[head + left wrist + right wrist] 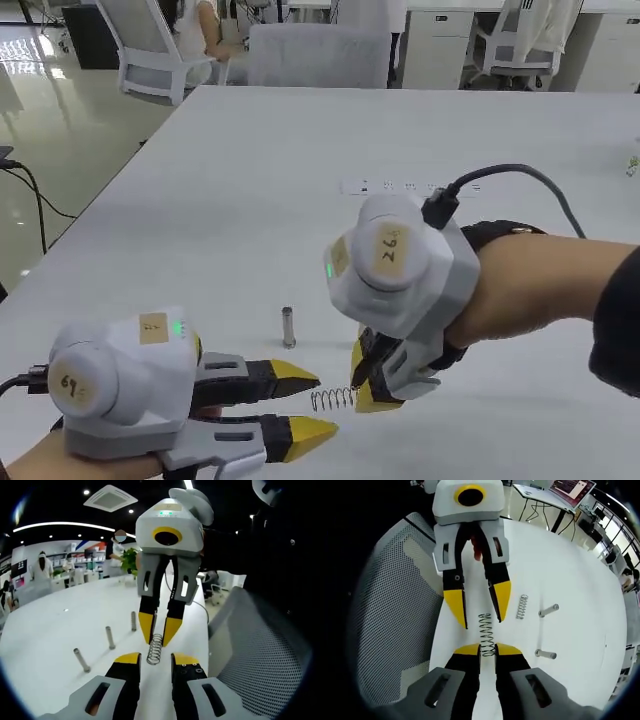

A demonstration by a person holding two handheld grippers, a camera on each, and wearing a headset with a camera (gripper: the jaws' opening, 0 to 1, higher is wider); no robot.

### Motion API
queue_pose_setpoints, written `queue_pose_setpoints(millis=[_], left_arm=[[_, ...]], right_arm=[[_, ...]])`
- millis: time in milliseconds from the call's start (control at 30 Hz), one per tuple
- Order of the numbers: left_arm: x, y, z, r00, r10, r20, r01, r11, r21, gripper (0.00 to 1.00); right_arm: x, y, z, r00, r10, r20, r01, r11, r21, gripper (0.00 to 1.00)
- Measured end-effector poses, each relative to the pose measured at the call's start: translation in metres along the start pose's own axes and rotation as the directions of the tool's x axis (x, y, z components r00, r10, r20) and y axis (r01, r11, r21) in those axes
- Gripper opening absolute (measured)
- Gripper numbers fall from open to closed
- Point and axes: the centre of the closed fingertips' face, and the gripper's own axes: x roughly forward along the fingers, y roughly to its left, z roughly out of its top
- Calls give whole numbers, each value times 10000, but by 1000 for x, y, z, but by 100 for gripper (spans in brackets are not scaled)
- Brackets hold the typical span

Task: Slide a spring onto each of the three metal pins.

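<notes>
My right gripper is shut on one end of a thin wire spring, held just above the white table. The spring's free end points at my left gripper, which is open, and reaches in between its yellow fingertips. In the left gripper view the right gripper hangs ahead with the spring below its tips. Three short metal pins stand upright in a row on the table, bare. One pin stands just beyond the grippers. A second spring lies loose near two pins.
A white power strip lies further back on the table. Grey mesh office chairs stand at the far edge, and one mesh chair is close beside the near edge. A black cable runs from the right gripper. People are in the background.
</notes>
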Motion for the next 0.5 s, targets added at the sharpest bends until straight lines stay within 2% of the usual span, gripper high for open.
queue_pose_setpoints(millis=[500], left_arm=[[1,-2,-1,10000,-79,-17,80,9999,98,3]], right_arm=[[0,4,2,10000,49,23,-48,9998,-188,8]])
